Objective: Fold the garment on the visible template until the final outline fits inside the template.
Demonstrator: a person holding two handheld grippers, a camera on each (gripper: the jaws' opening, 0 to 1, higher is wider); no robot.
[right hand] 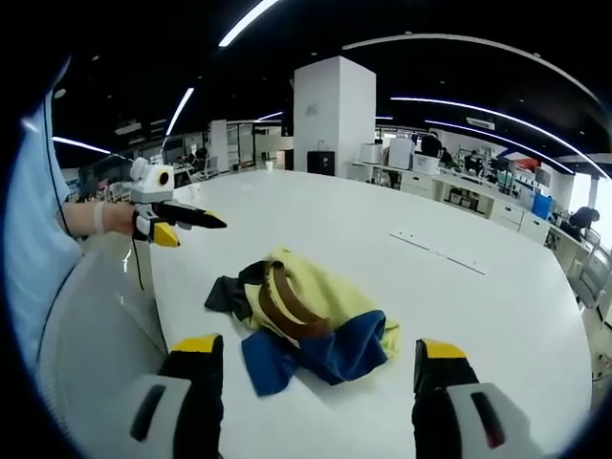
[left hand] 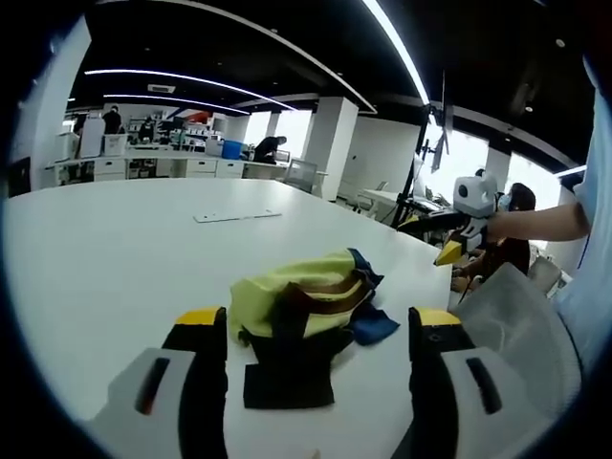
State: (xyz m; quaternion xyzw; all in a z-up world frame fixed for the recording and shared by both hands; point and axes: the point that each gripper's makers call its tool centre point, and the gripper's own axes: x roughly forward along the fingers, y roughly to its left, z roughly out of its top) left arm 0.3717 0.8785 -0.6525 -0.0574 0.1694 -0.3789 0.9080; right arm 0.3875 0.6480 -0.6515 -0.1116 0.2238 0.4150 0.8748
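- Left tool [left hand: 318, 330]: in the left gripper view its 2 yellow-tipped jaws stand spread wide, holding nothing, above the white tabletop [left hand: 115, 249]. The near, dark edge of the garment [left hand: 306, 311] lies between them, with no visible contact.
- Right tool [right hand: 318, 359]: in the right gripper view its 2 yellow-tipped jaws are likewise spread apart and hold nothing. The blue part of the garment [right hand: 306, 320] lies just beyond and between them.
- Garment: a crumpled, unfolded heap lying on the tabletop [right hand: 497, 306], near its rounded edge. It shows yellow-green fabric, a brown band, a blue section and a black section.
- In the left gripper view, the right tool [left hand: 448, 251] appears to the right of the garment, past the tabletop edge, carried by a person's hand [left hand: 497, 225] with a bare forearm.
- In the right gripper view, the left tool [right hand: 186, 222] appears beyond and to the left of the garment, at the tabletop edge, carried by a hand [right hand: 115, 218]. A light blue sleeve [right hand: 29, 220] lies further left.
- A thin pale strip [left hand: 237, 216] lies flat on the tabletop well beyond the garment; the same strip [right hand: 442, 252] shows in the right gripper view.
- Beyond the tabletop: white pillars [right hand: 333, 115], ceiling light strips, desks and several seated people.
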